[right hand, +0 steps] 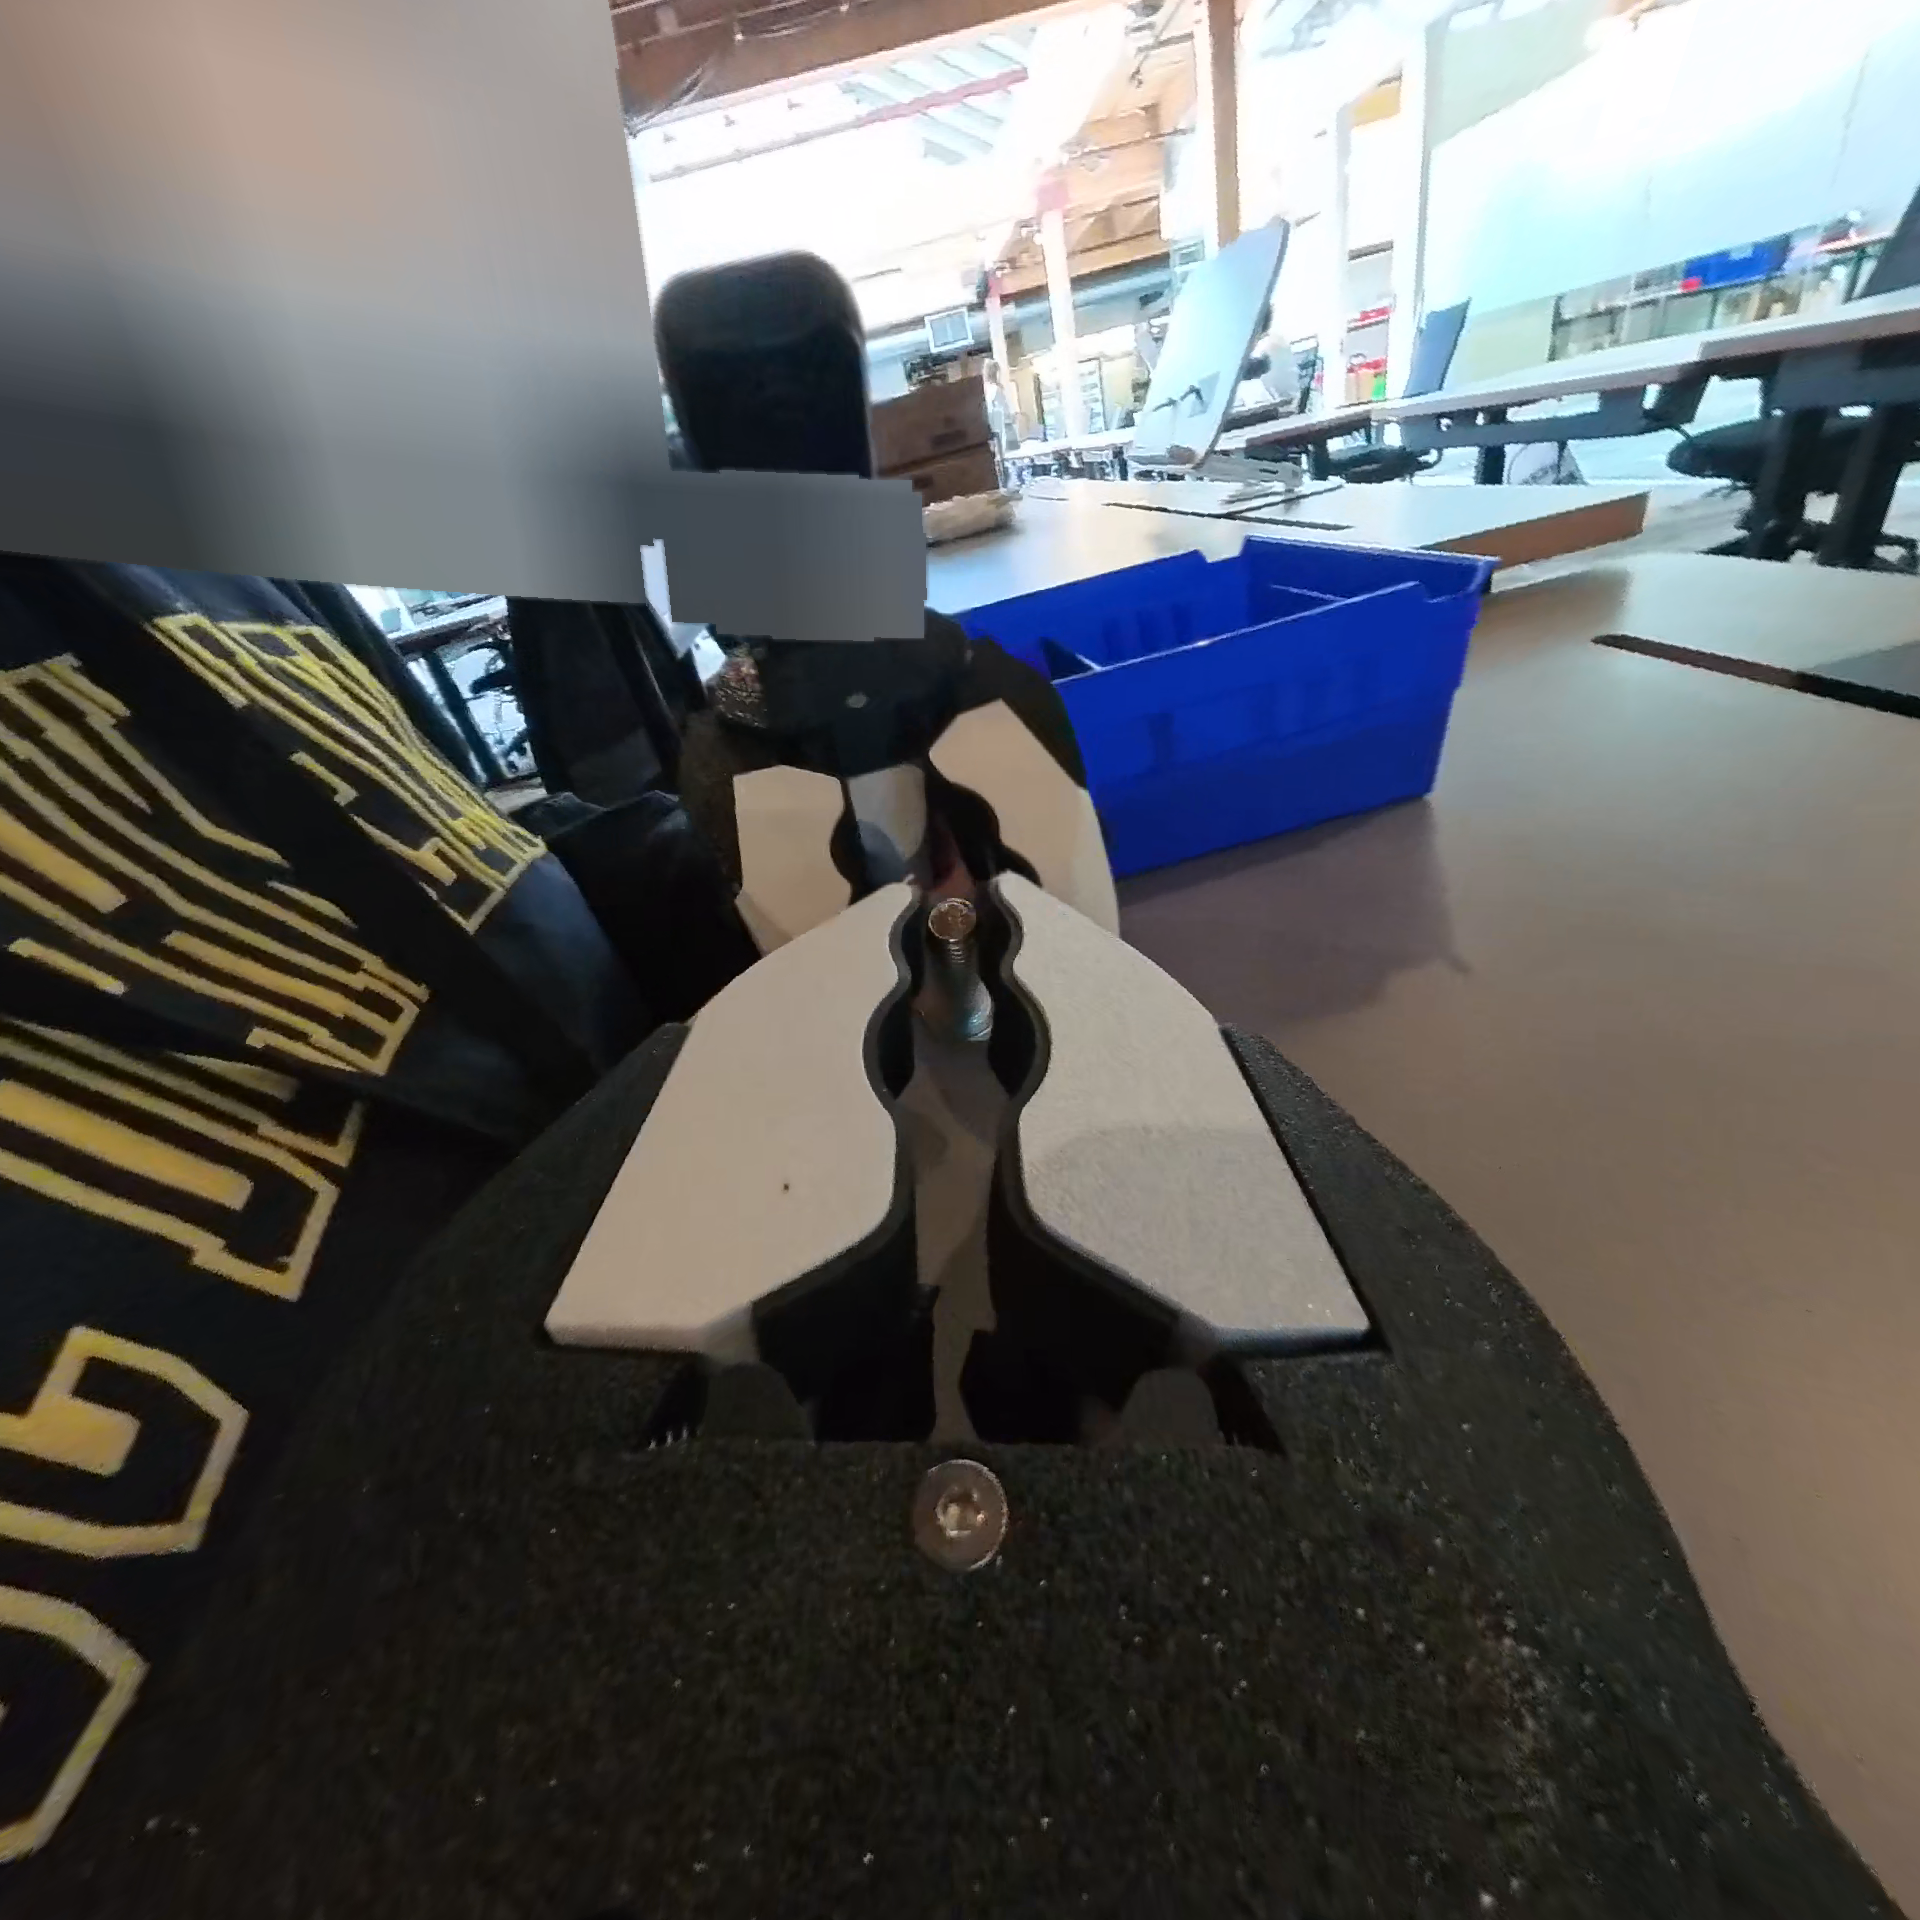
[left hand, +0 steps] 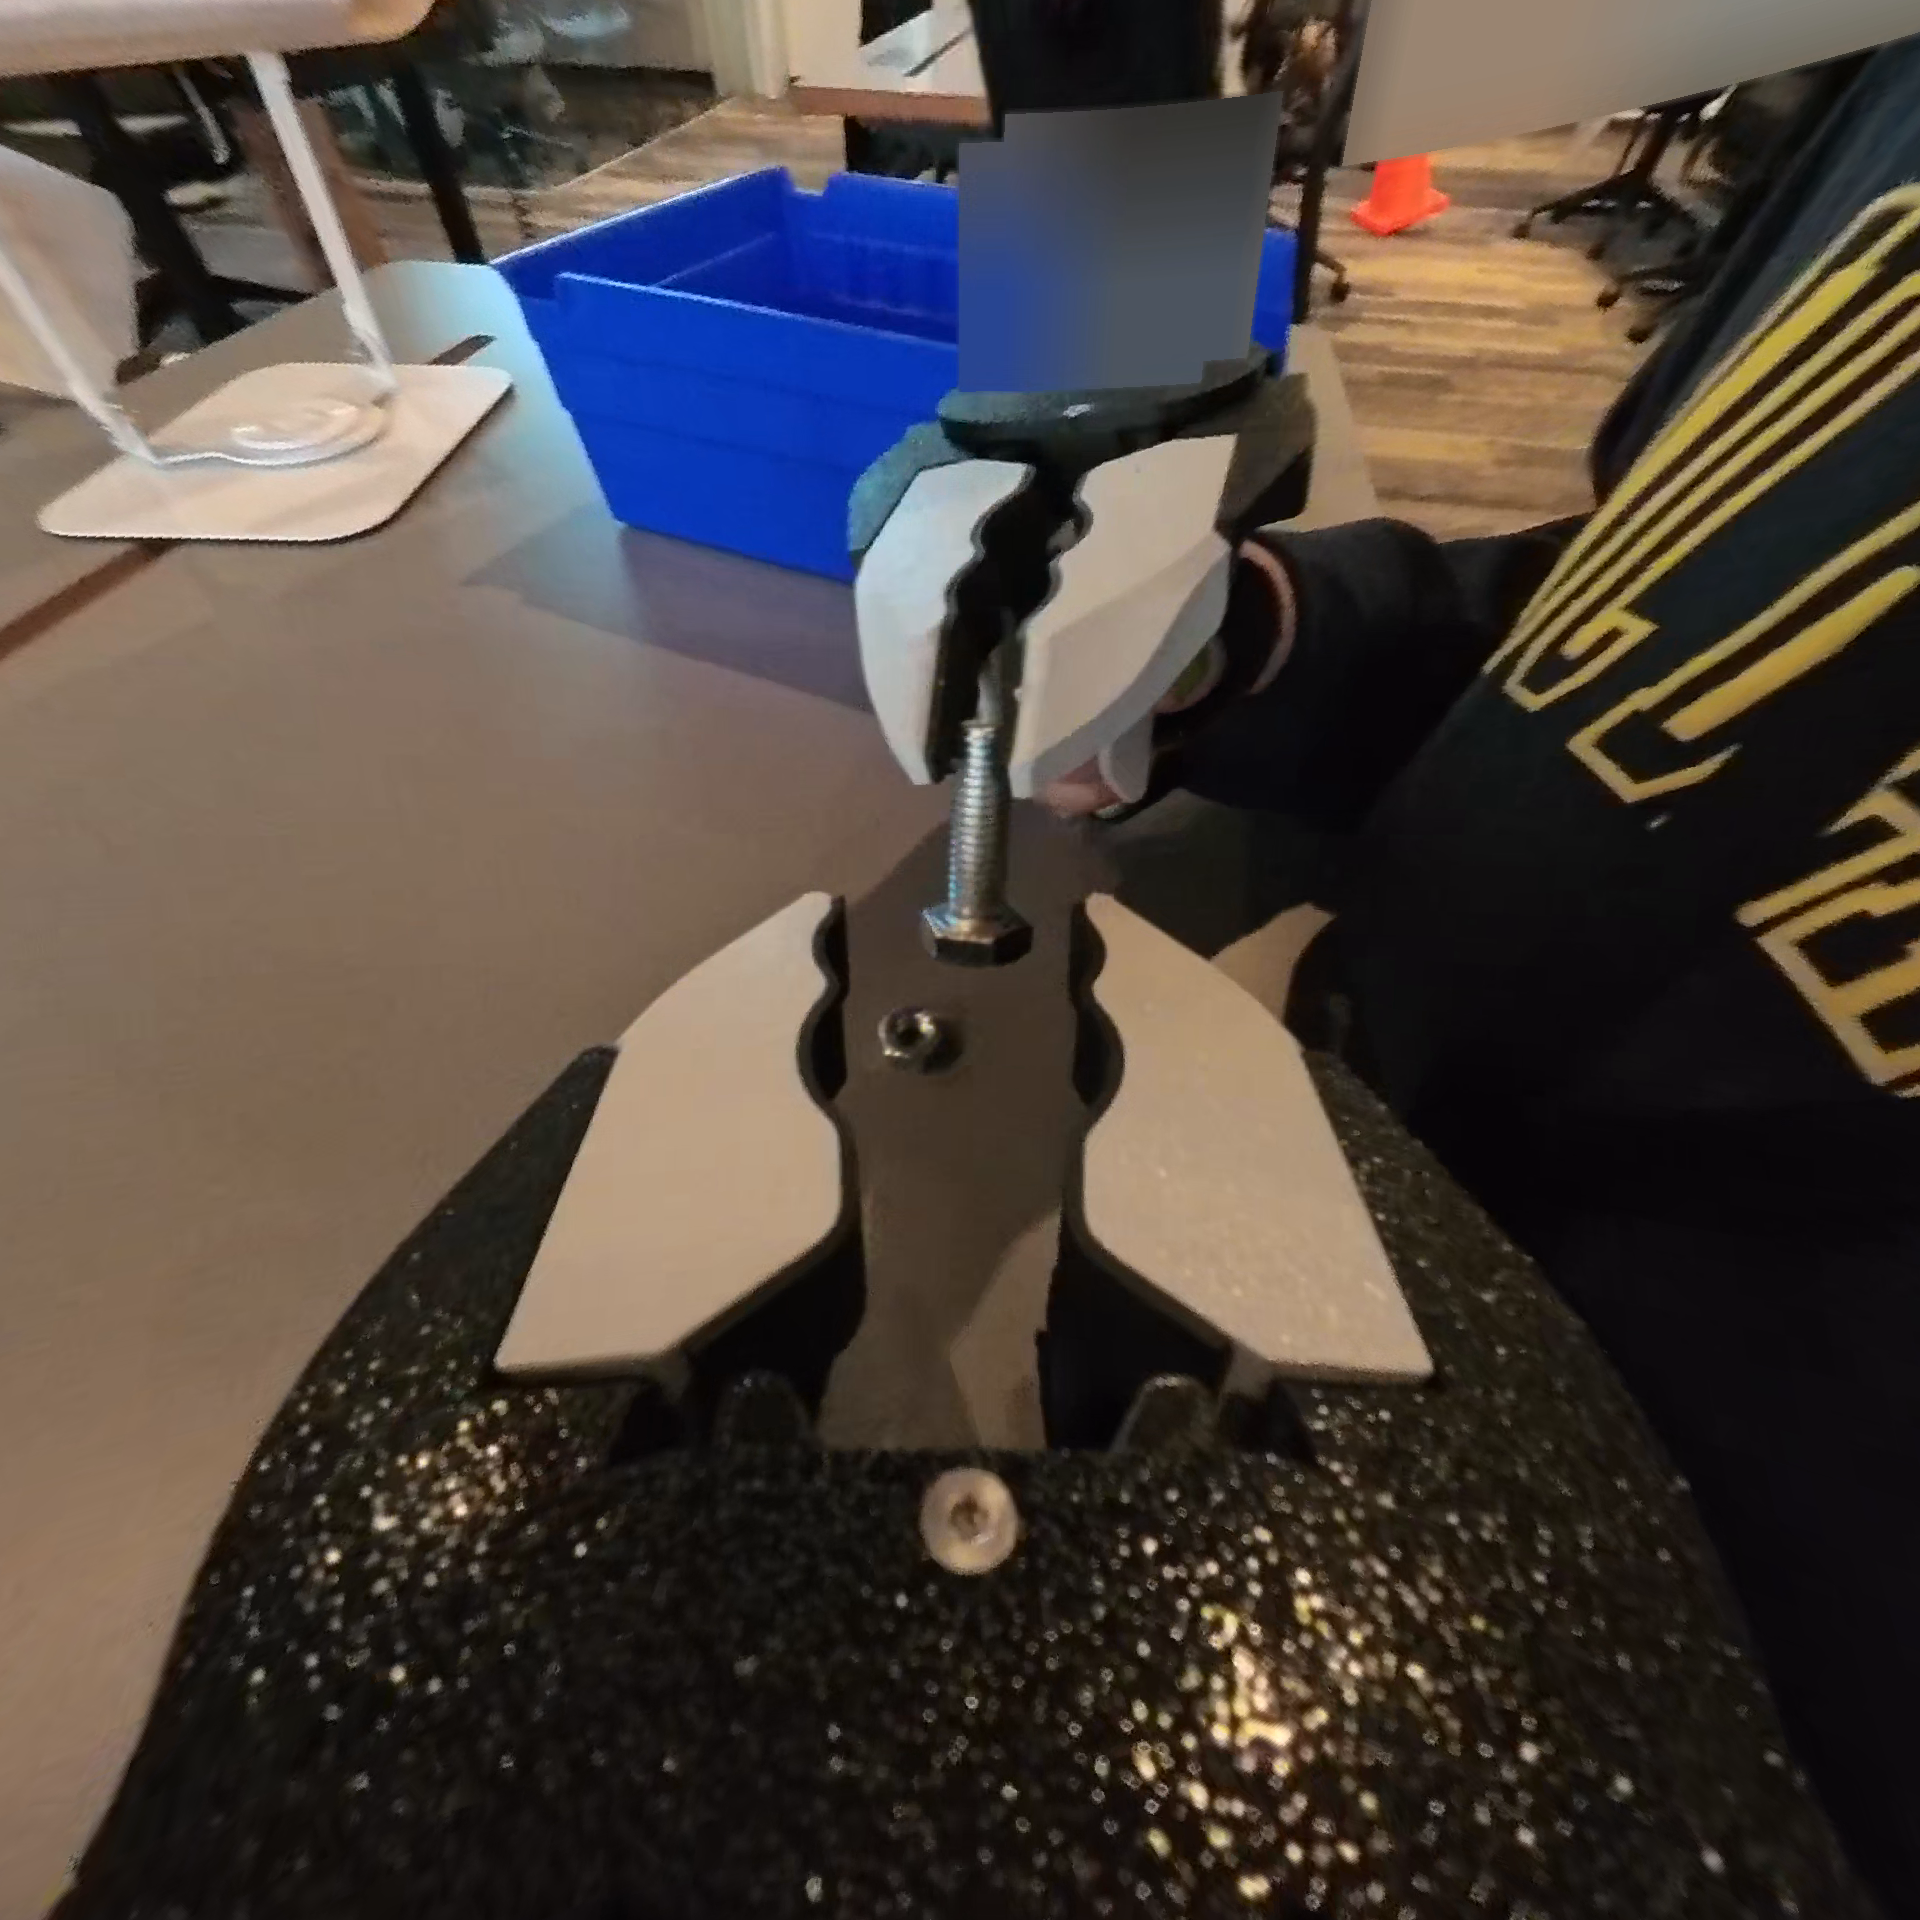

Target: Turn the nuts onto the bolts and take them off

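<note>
1. My right gripper (left hand: pixel 987 748) is clamped on the threaded end of the bolt (left hand: pixel 975 831). From the left wrist view the bolt hangs head down, its hex head just above the table (left hand: pixel 312 831).
2. In the right wrist view my right gripper (right hand: pixel 951 914) shows the bolt (right hand: pixel 956 982) pinched between its white fingers (right hand: pixel 790 1122), with the shaft end facing the camera.
3. My left gripper (left hand: pixel 961 925) is spread wide and holds nothing. The bolt head sits between its fingertips without touching either.
4. The nut (left hand: pixel 911 1036) lies flat on the table, inside the gap of my left gripper, just nearer the camera than the bolt head (apart from it, not threaded on).
5. Count: one bolt, one nut, two grippers.
6. A blue bin (left hand: pixel 748 343) stands farther back on the table, well apart from the bolt; it has dividers inside.
7. A clear stand (left hand: pixel 260 416) rests on a pale mat (left hand: pixel 436 416) at far left.
</note>
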A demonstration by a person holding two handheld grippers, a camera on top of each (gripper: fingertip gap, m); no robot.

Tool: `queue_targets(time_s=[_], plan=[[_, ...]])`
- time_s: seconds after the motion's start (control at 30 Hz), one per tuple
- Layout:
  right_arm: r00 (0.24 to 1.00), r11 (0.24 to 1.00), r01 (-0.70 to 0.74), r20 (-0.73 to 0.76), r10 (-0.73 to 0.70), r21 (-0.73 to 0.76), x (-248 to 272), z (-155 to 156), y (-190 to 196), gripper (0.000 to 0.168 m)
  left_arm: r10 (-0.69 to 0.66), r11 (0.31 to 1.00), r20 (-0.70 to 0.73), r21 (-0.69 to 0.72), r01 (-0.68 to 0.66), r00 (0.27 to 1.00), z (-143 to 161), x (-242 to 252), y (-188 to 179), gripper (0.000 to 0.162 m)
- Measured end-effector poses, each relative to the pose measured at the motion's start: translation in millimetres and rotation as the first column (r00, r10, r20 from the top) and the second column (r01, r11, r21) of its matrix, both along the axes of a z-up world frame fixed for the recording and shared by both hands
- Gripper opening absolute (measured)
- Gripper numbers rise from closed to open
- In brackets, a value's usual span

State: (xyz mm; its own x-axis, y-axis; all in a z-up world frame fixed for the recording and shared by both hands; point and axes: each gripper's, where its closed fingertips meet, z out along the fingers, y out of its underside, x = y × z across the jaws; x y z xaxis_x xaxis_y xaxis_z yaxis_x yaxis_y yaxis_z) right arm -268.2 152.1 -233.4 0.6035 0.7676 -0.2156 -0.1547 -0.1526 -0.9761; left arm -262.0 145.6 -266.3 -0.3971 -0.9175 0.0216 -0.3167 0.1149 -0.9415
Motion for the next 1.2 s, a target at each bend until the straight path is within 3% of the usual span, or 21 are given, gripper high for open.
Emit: queue_targets(time_s=[0.13,0.43,1.2], plan=[[1.000,1.000,0.012,-0.001,-0.012,0.007,1.2,0.4,1.1,0.010,-0.021,0.999,0.016,-0.038,0.021,1.000,0.7,0.9,-4.8,0.035],[0.998,0.999,0.049,-0.047,-0.049,0.002,4.0,2.4,5.3,0.009,0.067,0.995,0.067,0.067,-0.071,0.995,1.9,6.5,5.8,0.024],[0.995,0.998,0.067,-0.076,-0.068,-0.017,9.5,1.3,7.5,0.010,0.095,0.989,0.099,0.102,-0.105,0.991,4.3,5.8,9.8,0.018]])
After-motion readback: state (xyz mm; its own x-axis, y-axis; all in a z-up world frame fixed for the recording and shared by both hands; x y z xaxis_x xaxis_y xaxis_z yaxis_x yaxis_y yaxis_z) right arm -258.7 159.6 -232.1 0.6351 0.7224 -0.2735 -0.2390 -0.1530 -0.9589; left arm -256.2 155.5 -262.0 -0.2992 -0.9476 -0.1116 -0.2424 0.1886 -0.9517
